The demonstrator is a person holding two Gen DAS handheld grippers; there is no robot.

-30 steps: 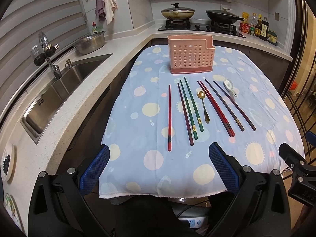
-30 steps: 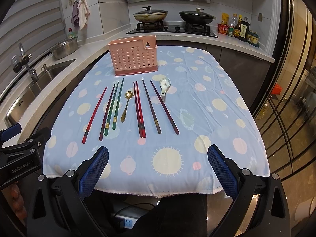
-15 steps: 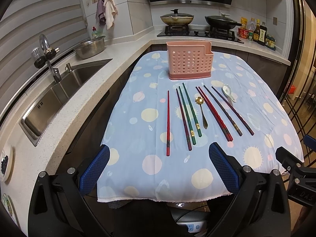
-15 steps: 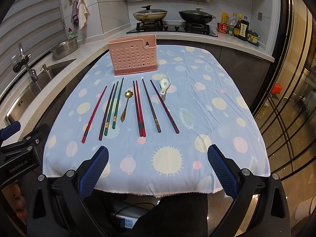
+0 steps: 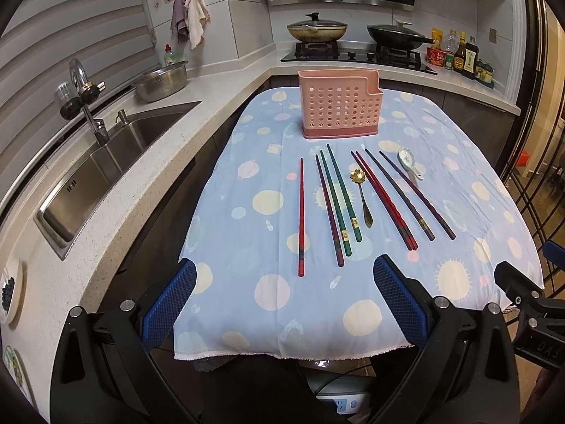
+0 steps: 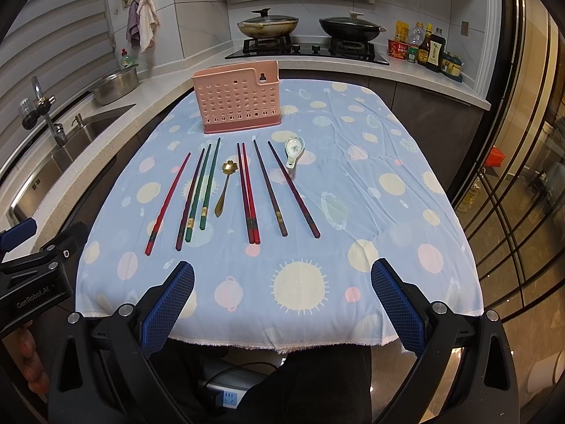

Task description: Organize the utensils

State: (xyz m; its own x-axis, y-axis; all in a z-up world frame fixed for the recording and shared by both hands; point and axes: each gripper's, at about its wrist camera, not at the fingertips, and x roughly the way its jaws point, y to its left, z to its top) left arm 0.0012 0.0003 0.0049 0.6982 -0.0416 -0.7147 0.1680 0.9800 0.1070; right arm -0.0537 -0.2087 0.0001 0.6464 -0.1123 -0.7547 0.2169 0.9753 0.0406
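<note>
A pink perforated utensil holder (image 5: 339, 109) (image 6: 240, 99) stands upright at the far end of the table. In front of it lie several chopsticks in a row: a single red one (image 5: 301, 212) (image 6: 168, 202) at the left, green ones (image 5: 340, 196) (image 6: 204, 185), a red pair (image 5: 385, 201) (image 6: 248, 194) and dark ones (image 5: 416, 190) (image 6: 293, 189). A gold spoon (image 5: 362, 194) (image 6: 225, 187) and a white ceramic spoon (image 5: 409, 162) (image 6: 293, 150) lie among them. My left gripper (image 5: 282, 304) and right gripper (image 6: 282, 304) are open and empty above the near table edge.
A blue patterned cloth (image 5: 247, 311) (image 6: 406, 162) covers the table. A sink (image 5: 106, 162) and counter run along the left. A stove with pans (image 6: 307, 35) and bottles (image 6: 423, 49) stand behind. The other gripper shows at each view's edge (image 5: 529, 311) (image 6: 35, 268).
The left wrist view has pulled back and risen slightly, so the table looks a little farther. The right gripper and the utensils have not moved.
</note>
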